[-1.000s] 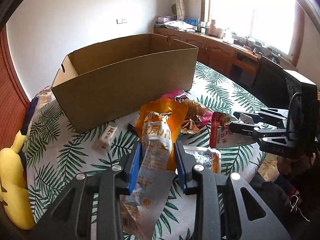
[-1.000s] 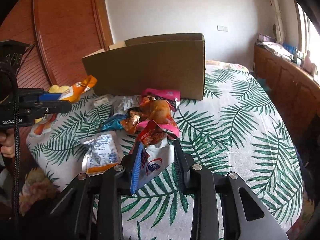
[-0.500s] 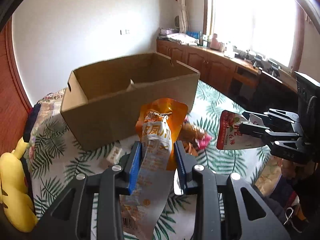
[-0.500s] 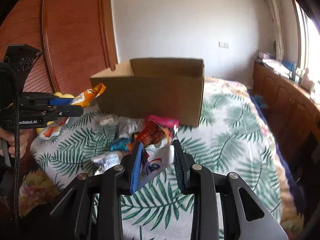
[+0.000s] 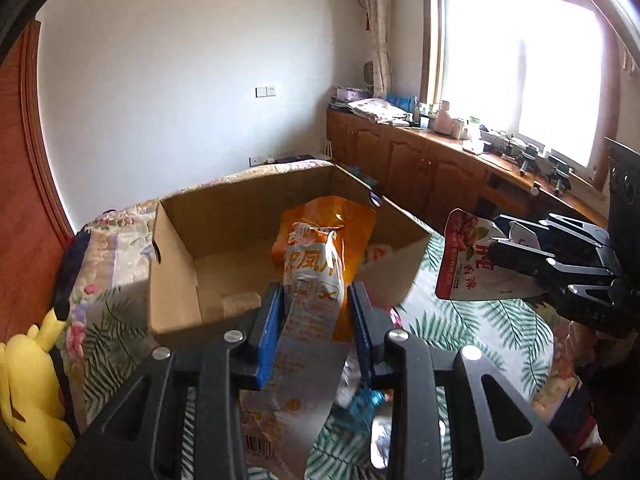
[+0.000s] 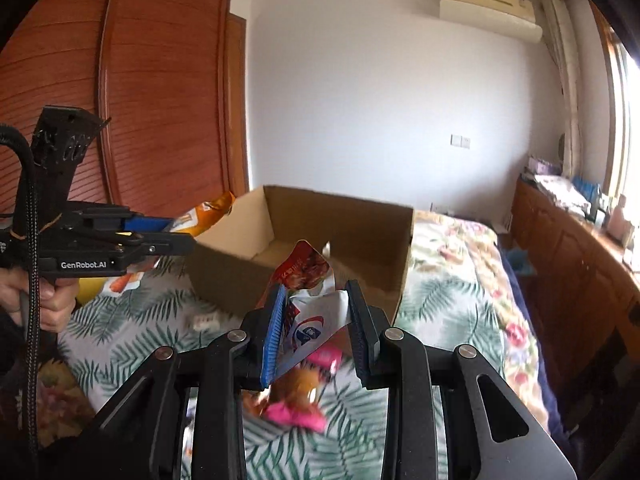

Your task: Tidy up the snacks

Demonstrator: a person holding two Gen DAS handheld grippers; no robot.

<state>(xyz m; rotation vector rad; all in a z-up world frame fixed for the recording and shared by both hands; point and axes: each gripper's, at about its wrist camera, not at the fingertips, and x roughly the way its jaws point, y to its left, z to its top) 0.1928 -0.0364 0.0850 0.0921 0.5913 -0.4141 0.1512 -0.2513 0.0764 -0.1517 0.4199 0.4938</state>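
An open cardboard box [image 5: 176,272] [image 6: 376,240] stands on the leaf-print bed cover. My left gripper [image 5: 316,304] is shut on an orange and silver snack packet [image 5: 320,264], held up in front of the box. From the right wrist view the left gripper [image 6: 172,240] and its orange packet [image 6: 208,212] sit at the box's left corner. My right gripper [image 6: 316,308] is shut on a red and white snack pouch [image 6: 308,304], lifted before the box. In the left wrist view the right gripper [image 5: 504,256] holds that pouch [image 5: 464,260] right of the box.
Loose snacks lie on the bed below the grippers: pink and orange packets [image 6: 296,400], a small white packet [image 6: 206,322], a blue wrapper [image 5: 366,404]. A yellow plush toy [image 5: 28,392] lies at the bed's left edge. Wooden cabinets [image 5: 420,164] run under the window. A hand [image 6: 52,300] grips the left tool.
Both grippers have risen with their packets, so the views now look over the box rim into it. The snack pile has dropped low in both views.
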